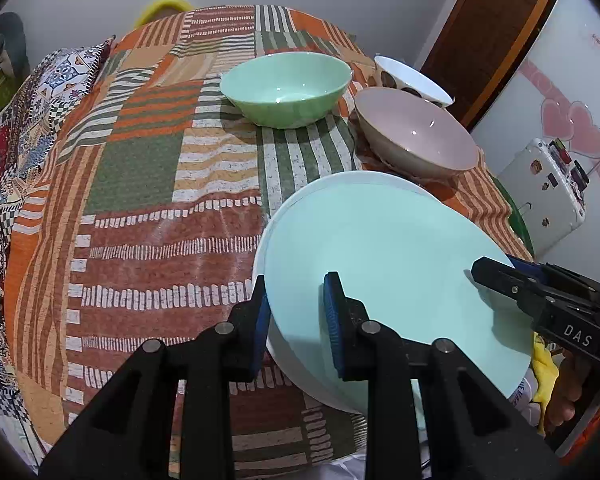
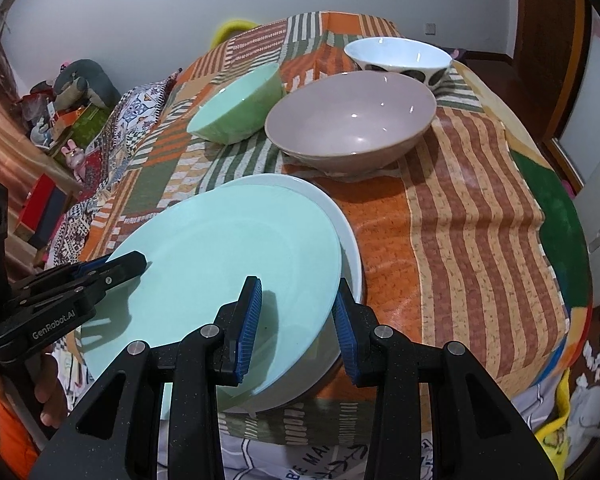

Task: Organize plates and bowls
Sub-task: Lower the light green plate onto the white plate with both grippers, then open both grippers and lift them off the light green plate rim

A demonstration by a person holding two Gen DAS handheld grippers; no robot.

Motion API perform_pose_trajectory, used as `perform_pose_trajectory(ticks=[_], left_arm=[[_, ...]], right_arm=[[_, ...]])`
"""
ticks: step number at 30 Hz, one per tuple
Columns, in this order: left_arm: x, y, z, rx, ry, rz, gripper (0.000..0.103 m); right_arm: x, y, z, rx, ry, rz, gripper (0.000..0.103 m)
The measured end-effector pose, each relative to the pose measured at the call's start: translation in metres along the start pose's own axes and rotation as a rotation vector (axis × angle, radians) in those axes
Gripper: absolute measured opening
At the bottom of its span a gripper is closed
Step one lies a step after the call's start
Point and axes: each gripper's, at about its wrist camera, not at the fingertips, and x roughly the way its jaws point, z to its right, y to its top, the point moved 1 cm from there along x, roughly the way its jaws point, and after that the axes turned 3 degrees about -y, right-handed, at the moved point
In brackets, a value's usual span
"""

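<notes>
A pale mint plate [image 1: 388, 256] [image 2: 228, 260] lies tilted on a white plate [image 1: 300, 364] [image 2: 348, 240] at the table's near edge. My left gripper [image 1: 298, 316] is open, its jaws astride the left rims of both plates. My right gripper [image 2: 298, 326] is open, its jaws astride the mint plate's right rim. Each gripper also shows in the other's view, the right one [image 1: 496, 276] and the left one [image 2: 116, 268]. Behind stand a green bowl [image 1: 286, 88] [image 2: 236, 108], a pinkish-grey bowl [image 1: 416, 136] [image 2: 352, 120] and a white spotted bowl [image 1: 412, 78] [image 2: 398, 58].
The table wears a patchwork striped cloth [image 1: 148, 184] [image 2: 460, 208]. A patterned cushion [image 1: 28, 120] lies at the left. A white appliance [image 1: 544, 196] stands to the right of the table. A wooden door [image 1: 496, 20] is behind.
</notes>
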Motion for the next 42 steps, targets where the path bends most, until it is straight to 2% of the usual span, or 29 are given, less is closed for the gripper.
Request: perform_pose_trajectory(ticks=[18, 23, 42], left_arm=[[0.026, -0.001, -0.011, -0.043, -0.011, -0.06, 0.025], [0.028, 0.002, -0.012, -0.044, -0.014, -0.058, 0.025], [0.038, 0.011, -0.016, -0.07, -0.046, -0.078, 0.029]], right_arm=[[0.013, -0.002, 0.005, 0.011, 0.005, -0.04, 0.033], [0.013, -0.003, 0.004, -0.005, -0.012, -0.033, 0.033], [0.007, -0.002, 0.009, 0.018, 0.022, -0.039, 0.033]])
